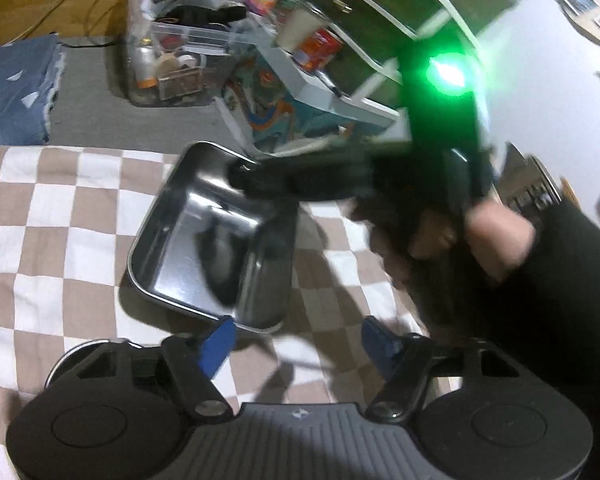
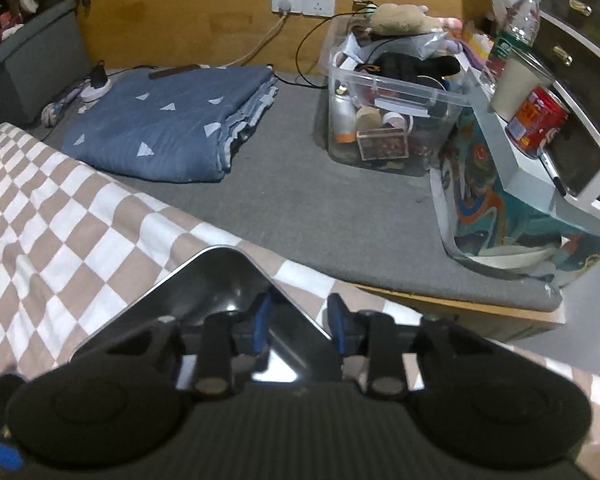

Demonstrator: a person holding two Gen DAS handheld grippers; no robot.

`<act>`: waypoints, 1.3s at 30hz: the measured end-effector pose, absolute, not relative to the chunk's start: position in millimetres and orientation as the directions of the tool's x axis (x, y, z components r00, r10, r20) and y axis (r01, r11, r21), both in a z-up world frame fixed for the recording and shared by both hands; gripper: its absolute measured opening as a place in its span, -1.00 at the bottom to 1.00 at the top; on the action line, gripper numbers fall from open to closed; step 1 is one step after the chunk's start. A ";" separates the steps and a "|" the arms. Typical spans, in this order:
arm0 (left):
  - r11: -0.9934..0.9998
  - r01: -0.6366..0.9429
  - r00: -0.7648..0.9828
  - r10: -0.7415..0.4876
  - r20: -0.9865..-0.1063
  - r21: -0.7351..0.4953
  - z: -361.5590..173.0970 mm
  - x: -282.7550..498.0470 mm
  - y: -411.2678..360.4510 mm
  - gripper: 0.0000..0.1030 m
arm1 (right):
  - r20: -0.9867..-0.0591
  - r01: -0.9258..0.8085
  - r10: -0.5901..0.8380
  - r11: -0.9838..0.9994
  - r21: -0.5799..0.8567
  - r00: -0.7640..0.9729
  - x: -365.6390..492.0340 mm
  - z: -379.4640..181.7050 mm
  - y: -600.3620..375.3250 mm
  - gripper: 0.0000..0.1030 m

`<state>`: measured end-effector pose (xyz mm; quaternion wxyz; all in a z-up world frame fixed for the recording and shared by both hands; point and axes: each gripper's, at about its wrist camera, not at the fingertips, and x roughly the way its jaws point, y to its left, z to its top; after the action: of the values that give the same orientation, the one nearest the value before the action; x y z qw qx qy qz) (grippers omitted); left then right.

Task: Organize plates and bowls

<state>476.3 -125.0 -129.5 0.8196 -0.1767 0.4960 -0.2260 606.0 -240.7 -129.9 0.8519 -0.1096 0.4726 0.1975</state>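
Shiny rounded-square steel tray (image 1: pixel 204 236) on checkered cloth (image 1: pixel 52 216); right gripper (image 2: pixel 296 322) fingers straddle its rim, blurred; left gripper (image 1: pixel 296 340) fingers apart.

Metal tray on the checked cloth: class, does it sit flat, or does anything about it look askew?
The metal tray looks tilted, with its far corner raised off the checked cloth. The right claw straddles the rim there, one finger inside, one outside, with a gap visible between them. The left claw is open, holding nothing.
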 end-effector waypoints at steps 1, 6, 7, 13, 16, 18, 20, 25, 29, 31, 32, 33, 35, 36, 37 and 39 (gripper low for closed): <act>0.836 0.181 0.414 -0.543 -0.730 -0.519 -129.3 477.7 -123.0 0.32 | -0.848 -0.443 0.238 0.897 0.004 0.473 606.2 -130.6 -243.8 -0.41; 0.854 0.106 0.458 -0.497 -0.737 -0.510 -128.3 485.4 -110.9 0.00 | -0.851 -0.385 0.213 0.923 0.014 0.480 595.4 -128.3 -267.8 -0.64; 0.856 0.088 0.464 -0.488 -0.739 -0.510 -128.6 487.7 -107.6 -0.06 | -0.852 -0.371 0.208 0.928 0.017 0.480 592.3 -127.3 -271.3 -0.69; 0.883 -0.026 0.479 -0.400 -0.781 -0.468 -137.1 506.6 -93.5 -0.86 | -0.856 -0.289 0.190 0.956 0.050 0.481 563.6 -125.5 -294.2 -0.90; 0.886 -0.052 0.470 -0.386 -0.794 -0.461 -145.8 515.6 -89.5 -0.83 | -0.855 -0.258 0.196 0.963 0.076 0.480 552.0 -125.8 -299.5 -0.93; 0.897 -0.038 0.467 -0.374 -0.801 -0.441 -148.6 520.0 -92.8 -0.84 | -0.852 -0.240 0.198 0.967 0.088 0.484 544.9 -125.5 -299.8 -0.93; 0.912 -0.013 0.472 -0.357 -0.806 -0.411 -150.2 521.6 -96.4 -0.85 | -0.850 -0.220 0.199 0.970 0.101 0.487 539.2 -126.1 -301.5 -0.92; 0.923 0.065 0.486 -0.362 -0.796 -0.380 -146.7 515.5 -98.5 -0.86 | -0.841 -0.175 0.207 0.975 0.136 0.500 529.3 -122.6 -304.2 -0.91; 0.926 0.112 0.509 -0.365 -0.780 -0.360 -131.5 502.8 -100.4 -0.86 | -0.828 -0.162 0.211 0.976 0.147 0.519 517.0 -112.2 -304.8 -0.91; 0.924 0.128 0.516 -0.373 -0.771 -0.361 -121.9 494.0 -100.0 -0.86 | -0.818 -0.155 0.213 0.976 0.154 0.534 508.3 -103.8 -305.7 -0.91; 0.923 0.133 0.519 -0.375 -0.768 -0.361 -118.0 489.6 -100.1 -0.86 | -0.814 -0.150 0.214 0.976 0.157 0.540 503.6 -99.4 -306.2 -0.91; 0.923 0.136 0.522 -0.375 -0.766 -0.360 -114.1 485.2 -100.2 -0.86 | -0.811 -0.148 0.214 0.976 0.159 0.544 498.5 -95.0 -306.5 -0.90; 0.923 0.145 0.525 -0.377 -0.763 -0.357 -105.5 474.8 -100.4 -0.86 | -0.810 -0.152 0.213 0.976 0.154 0.547 487.0 -86.1 -306.4 -0.89; 0.923 0.150 0.526 -0.379 -0.762 -0.356 -101.0 468.8 -100.6 -0.86 | -0.810 -0.155 0.212 0.976 0.150 0.548 480.4 -81.4 -305.9 -0.89; 0.922 0.155 0.525 -0.380 -0.761 -0.354 -96.7 463.1 -100.6 -0.86 | -0.808 -0.157 0.212 0.976 0.149 0.549 473.2 -77.6 -305.7 -0.89; 0.921 0.172 0.526 -0.386 -0.758 -0.349 -87.5 448.9 -101.0 -0.85 | -0.807 -0.155 0.214 0.976 0.152 0.551 459.7 -69.1 -305.3 -0.89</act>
<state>448.9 -101.0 -87.5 0.8657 -0.1164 0.4594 -0.1610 459.7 -305.3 -69.1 0.8800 0.0316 0.4622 0.1047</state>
